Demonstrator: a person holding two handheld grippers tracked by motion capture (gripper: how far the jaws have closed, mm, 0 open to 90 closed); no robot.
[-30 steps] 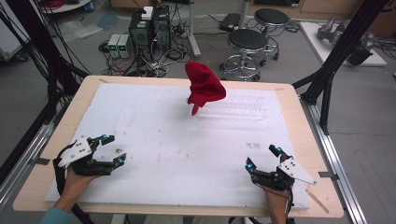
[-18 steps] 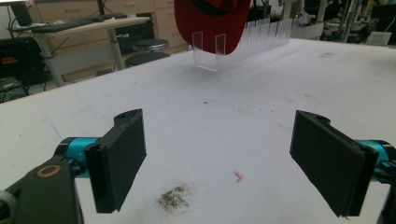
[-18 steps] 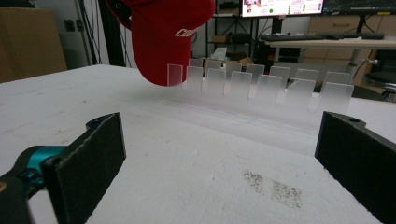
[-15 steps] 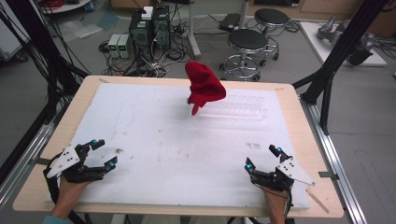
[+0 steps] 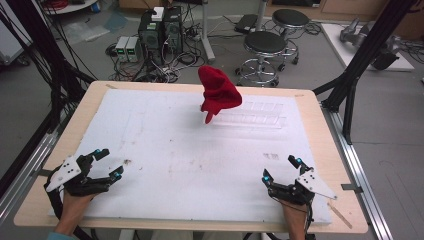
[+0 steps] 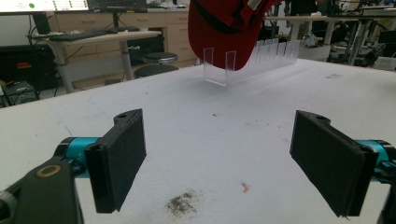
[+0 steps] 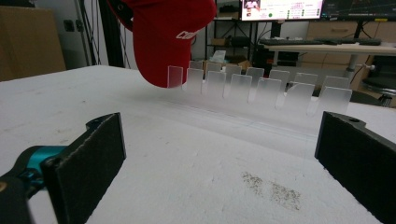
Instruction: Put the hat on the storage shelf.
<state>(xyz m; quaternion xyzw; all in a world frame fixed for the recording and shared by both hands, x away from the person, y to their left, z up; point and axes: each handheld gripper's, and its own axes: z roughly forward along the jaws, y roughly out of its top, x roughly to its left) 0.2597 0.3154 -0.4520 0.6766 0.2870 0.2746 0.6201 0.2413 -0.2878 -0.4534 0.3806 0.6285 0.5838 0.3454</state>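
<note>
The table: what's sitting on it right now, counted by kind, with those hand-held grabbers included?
Red cap: 1
Clear acrylic slotted rack: 1
Hand-held grippers: 2, the left gripper and the right gripper, both with jaws open and empty
Total: 4

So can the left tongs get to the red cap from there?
Probably yes. The left tongs stand open and hold nothing, and only bare white table top lies between them and the red cap perched on the clear rack. They would have to travel far.

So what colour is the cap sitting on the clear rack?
Red; the cap shows best in the right gripper view, propped on the rack.
</note>
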